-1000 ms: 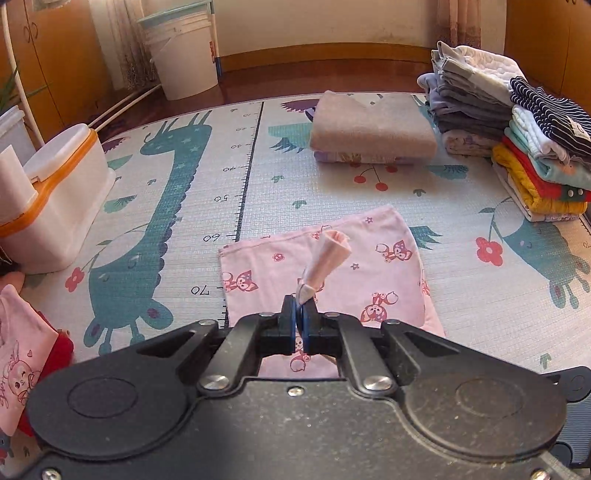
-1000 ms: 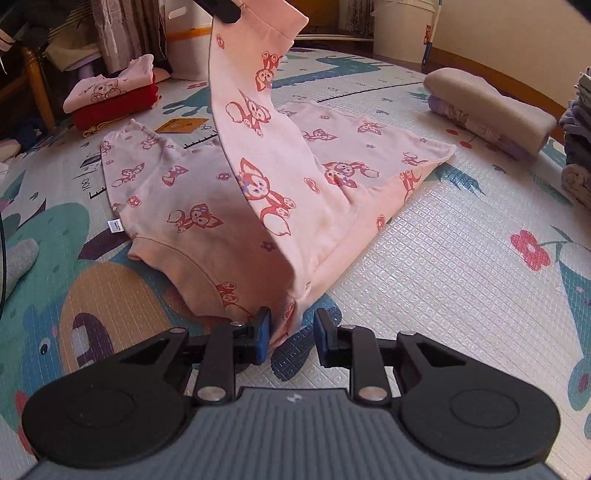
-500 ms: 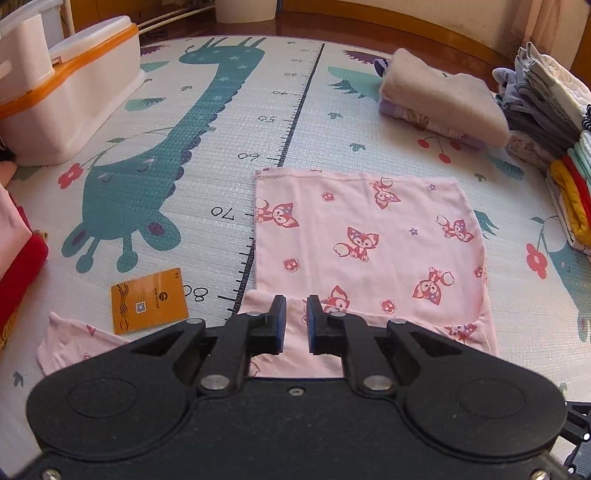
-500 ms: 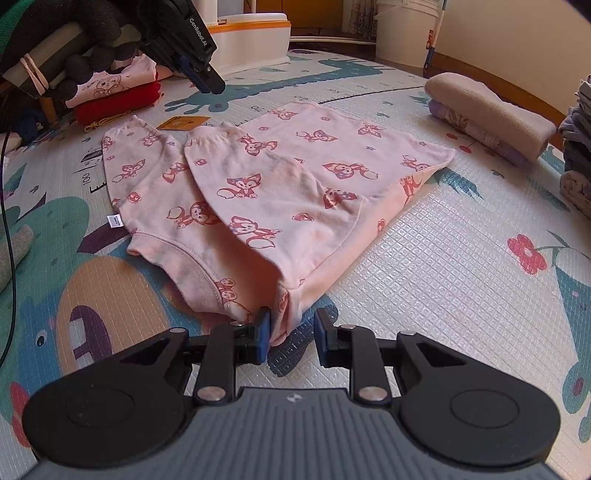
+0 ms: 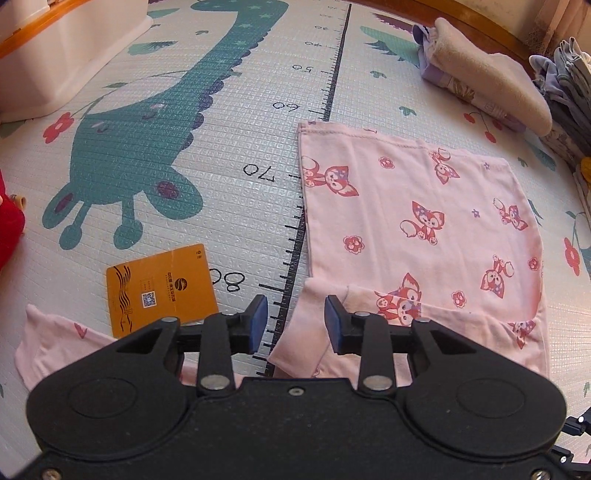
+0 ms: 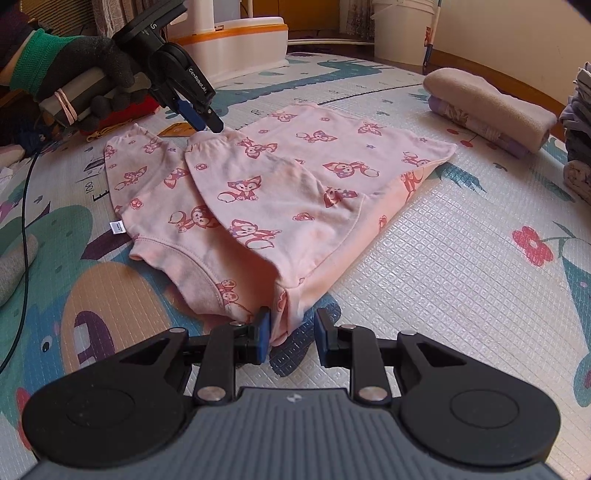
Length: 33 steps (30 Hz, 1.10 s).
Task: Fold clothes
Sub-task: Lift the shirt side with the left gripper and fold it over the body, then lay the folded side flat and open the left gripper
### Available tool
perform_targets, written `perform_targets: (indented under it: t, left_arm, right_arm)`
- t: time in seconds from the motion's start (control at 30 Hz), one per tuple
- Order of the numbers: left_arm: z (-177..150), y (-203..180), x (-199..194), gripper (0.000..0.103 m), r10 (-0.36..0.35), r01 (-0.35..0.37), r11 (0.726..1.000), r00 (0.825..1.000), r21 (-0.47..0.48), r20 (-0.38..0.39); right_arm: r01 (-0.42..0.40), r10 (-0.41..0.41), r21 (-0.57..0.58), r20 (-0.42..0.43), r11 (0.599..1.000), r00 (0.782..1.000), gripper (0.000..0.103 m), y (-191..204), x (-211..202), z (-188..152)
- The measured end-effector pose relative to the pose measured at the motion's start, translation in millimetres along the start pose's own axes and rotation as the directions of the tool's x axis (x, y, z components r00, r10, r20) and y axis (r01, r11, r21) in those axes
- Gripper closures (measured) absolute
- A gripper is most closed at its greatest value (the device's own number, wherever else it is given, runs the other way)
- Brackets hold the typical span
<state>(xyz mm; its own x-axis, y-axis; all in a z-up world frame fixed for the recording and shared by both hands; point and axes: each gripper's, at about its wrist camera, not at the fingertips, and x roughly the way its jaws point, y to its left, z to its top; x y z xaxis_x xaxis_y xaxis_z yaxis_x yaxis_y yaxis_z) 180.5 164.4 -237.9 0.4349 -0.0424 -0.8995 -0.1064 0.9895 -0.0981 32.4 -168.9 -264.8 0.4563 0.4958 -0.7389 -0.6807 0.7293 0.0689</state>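
A pink fox-print top (image 5: 417, 221) lies flat on the play mat (image 5: 229, 155), with one sleeve folded across its body. My left gripper (image 5: 295, 325) is open just above that sleeve's cuff (image 5: 299, 332), which rests loose between the pads. The other sleeve (image 5: 55, 343) spreads out to the left. In the right wrist view the same top (image 6: 280, 192) stretches away from my right gripper (image 6: 291, 334), which is open. The top's near corner (image 6: 286, 310) sits between its pads, against the left one. A gloved hand (image 6: 74, 74) holds the left gripper (image 6: 199, 110) at the far cuff.
An orange card (image 5: 159, 291) lies on the mat left of the top. Folded beige cloth (image 5: 491, 77) and a stack of clothes (image 5: 565, 85) sit at the right. A white and orange box (image 6: 240, 40), a bucket (image 6: 402, 29), red cloth (image 5: 9, 225) and a cable (image 6: 24, 206) ring the mat.
My left gripper brought the raised sleeve down across the top, opened and let the cuff go. The right gripper stayed in place, open at the near corner.
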Motion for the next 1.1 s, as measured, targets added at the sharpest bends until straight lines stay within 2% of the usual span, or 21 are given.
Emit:
perform_targets:
  t: [0.1,0.13,0.17,0.2,0.37,0.67,0.97,1.03,1.07,1.1]
  left_arm:
    - [-4,-5,2,0.071,0.001,0.0,1.0,1.0,0.019,-0.012]
    - [-5,-7,2,0.08,0.004,-0.003,1.0,1.0,0.026,-0.013]
    - [-5,-10,0,0.099,0.003,-0.003,0.999,1.0,0.043,-0.007]
    - [-5,-14,-3,0.101,0.001,-0.001,0.998,1.0,0.062,0.0]
    - [-5,-32,-19,0.103,0.015,-0.022,0.989,0.999,0.147,0.05]
    - [6,-43,-83,0.103,0.089,-0.121,0.981,0.975,0.149,0.202]
    - [9,-47,-118,0.103,0.122,-0.169,0.969,0.961,0.178,0.247]
    - [10,-48,-122,0.103,0.122,-0.172,0.968,0.96,0.183,0.252]
    - [9,-49,-124,0.103,0.121,-0.17,0.968,0.96,0.186,0.253]
    - [7,-51,-126,0.103,0.121,-0.172,0.967,0.96,0.19,0.253]
  right_arm:
    - [-0.001,0.001,-0.002,0.003,1.0,1.0,0.076,0,0,0]
    - [-0.001,0.001,-0.004,0.004,1.0,1.0,0.076,0,1,0]
    - [0.0,0.0,-0.007,0.004,1.0,1.0,0.076,0,1,0]
    - [0.001,-0.001,-0.011,0.004,1.0,1.0,0.076,1,0,1]
    - [0.006,-0.006,-0.018,0.007,1.0,1.0,0.076,2,0,1]
    - [0.039,-0.038,-0.033,0.021,0.999,0.999,0.074,2,-2,1]
    - [0.051,-0.046,-0.105,0.055,0.993,0.997,0.074,11,-5,0]
    - [0.031,-0.024,-0.14,0.055,0.99,0.998,0.079,14,-7,-1]
    - [0.02,-0.012,-0.153,0.051,0.988,0.999,0.091,15,-7,-2]
    - [0.02,-0.011,-0.165,0.054,0.986,0.999,0.092,17,-8,-3]
